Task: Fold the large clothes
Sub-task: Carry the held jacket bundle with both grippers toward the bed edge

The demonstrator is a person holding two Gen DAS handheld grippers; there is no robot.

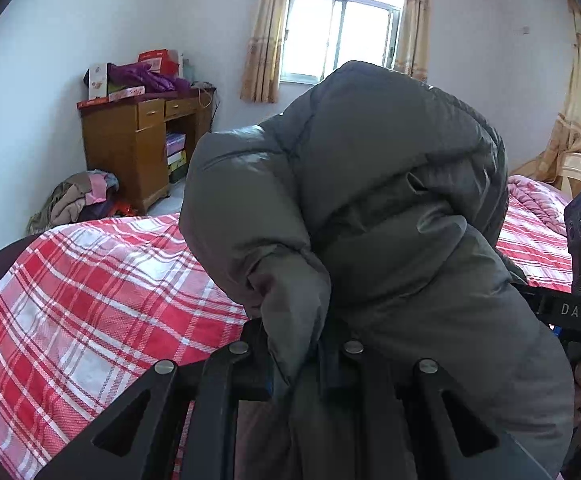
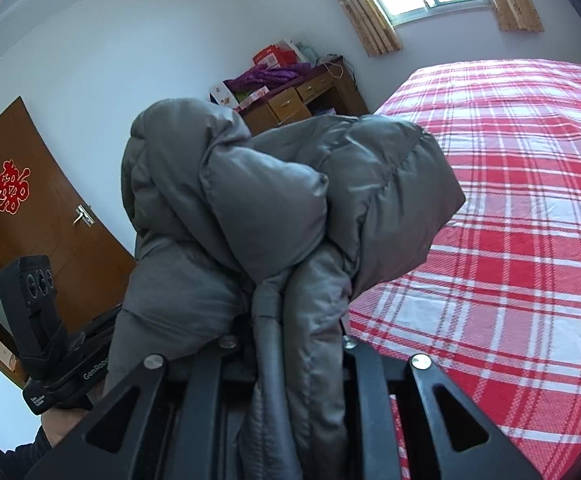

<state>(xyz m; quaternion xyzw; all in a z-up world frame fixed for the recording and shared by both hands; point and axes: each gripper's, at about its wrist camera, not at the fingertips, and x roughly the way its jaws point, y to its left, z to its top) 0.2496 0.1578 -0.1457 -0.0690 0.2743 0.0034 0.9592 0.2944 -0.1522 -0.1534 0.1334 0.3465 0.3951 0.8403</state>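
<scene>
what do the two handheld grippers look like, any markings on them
Both are matte black. The left gripper and right gripper have angular linkage arms with triangular cutouts and round silver pivot pins. The right one's body reads "DAS" in white; the left one's reads "GenRobo", below a black block with three round lenses. A dark sleeve shows.

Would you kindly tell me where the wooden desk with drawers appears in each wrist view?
Left wrist view: the wooden desk stands at left, against the white wall, behind the red plaid bed.
Right wrist view: the desk sits upper centre, partly hidden by the grey puffer jacket.
Shared landmark: the curtained window.
</scene>
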